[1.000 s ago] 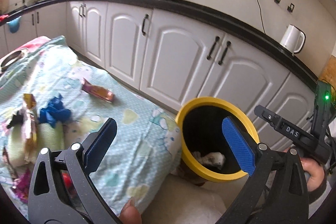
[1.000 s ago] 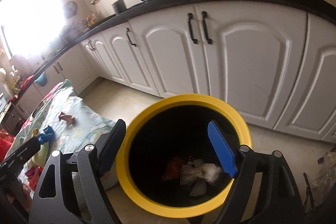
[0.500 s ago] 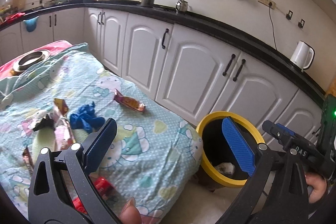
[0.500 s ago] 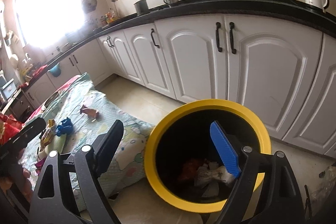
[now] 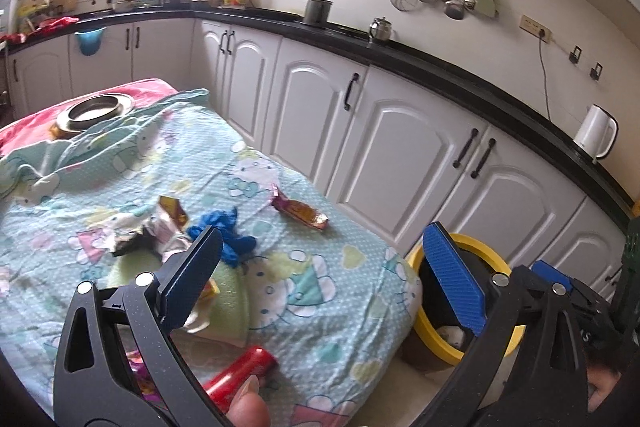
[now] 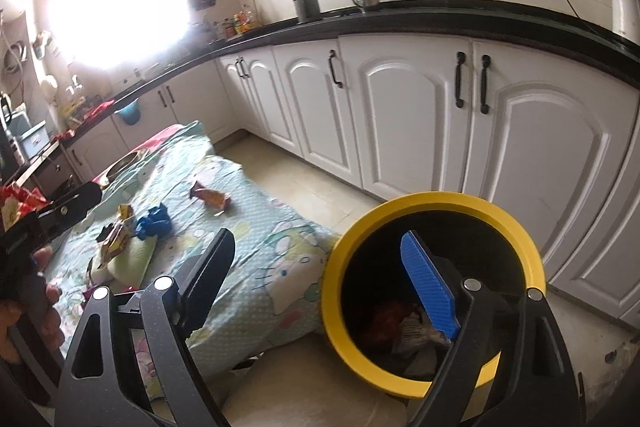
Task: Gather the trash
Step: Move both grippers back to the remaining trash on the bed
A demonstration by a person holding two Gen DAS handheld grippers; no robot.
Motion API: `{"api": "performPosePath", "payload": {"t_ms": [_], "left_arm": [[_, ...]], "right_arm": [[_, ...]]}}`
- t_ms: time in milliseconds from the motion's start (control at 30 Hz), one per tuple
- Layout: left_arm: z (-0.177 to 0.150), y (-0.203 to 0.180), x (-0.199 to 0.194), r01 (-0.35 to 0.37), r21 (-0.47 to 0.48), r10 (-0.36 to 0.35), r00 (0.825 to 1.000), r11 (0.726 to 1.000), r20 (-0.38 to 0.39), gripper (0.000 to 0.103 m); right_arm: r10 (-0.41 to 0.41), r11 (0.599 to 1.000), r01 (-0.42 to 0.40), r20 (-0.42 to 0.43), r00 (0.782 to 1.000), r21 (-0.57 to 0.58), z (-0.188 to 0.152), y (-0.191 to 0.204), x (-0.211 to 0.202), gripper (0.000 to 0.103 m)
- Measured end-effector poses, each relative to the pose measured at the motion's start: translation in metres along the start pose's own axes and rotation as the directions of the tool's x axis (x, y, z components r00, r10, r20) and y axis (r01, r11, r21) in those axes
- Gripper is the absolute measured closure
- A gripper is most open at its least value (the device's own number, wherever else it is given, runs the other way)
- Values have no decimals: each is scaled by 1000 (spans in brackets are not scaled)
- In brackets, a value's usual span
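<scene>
Wrappers [image 5: 299, 209], a blue glove [image 5: 230, 239] and a red can [image 5: 240, 375] litter our cartoon-print sheet [image 5: 320, 291]. Both our left gripper [image 5: 320, 275] and right gripper [image 6: 320, 275] stand spread, empty. The yellow-rimmed bin [image 6: 516, 223] sits beside white cabinets [image 6: 400, 107].

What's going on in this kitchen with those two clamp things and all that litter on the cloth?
A person is clearing trash with a handheld claw in each hand. Both the left claw and the right claw are open and empty. Some crumpled trash already lies in the yellow-rimmed bin on the floor. On the patterned cloth there are still a snack wrapper, a blue crumpled piece and a red can.
</scene>
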State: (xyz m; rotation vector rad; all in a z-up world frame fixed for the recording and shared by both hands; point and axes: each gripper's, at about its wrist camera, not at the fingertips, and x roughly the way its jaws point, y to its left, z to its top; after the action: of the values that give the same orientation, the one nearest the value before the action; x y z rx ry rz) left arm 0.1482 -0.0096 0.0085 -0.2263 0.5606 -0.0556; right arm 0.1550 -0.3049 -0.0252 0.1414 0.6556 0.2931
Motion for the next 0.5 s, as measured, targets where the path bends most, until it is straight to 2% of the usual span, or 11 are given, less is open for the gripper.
{"api": "performPosePath", "payload": {"t_ms": [300,500], "left_arm": [[9,57,-6,-78,-129,79,997,989,3,11],[10,96,-13,-140,-202,146,989,969,16,11]], "right_arm": [[62,996,-65,-38,997,-69,-8,41,6,20],[145,981,-156,-98,985,-119,-16,84,15,20]]}}
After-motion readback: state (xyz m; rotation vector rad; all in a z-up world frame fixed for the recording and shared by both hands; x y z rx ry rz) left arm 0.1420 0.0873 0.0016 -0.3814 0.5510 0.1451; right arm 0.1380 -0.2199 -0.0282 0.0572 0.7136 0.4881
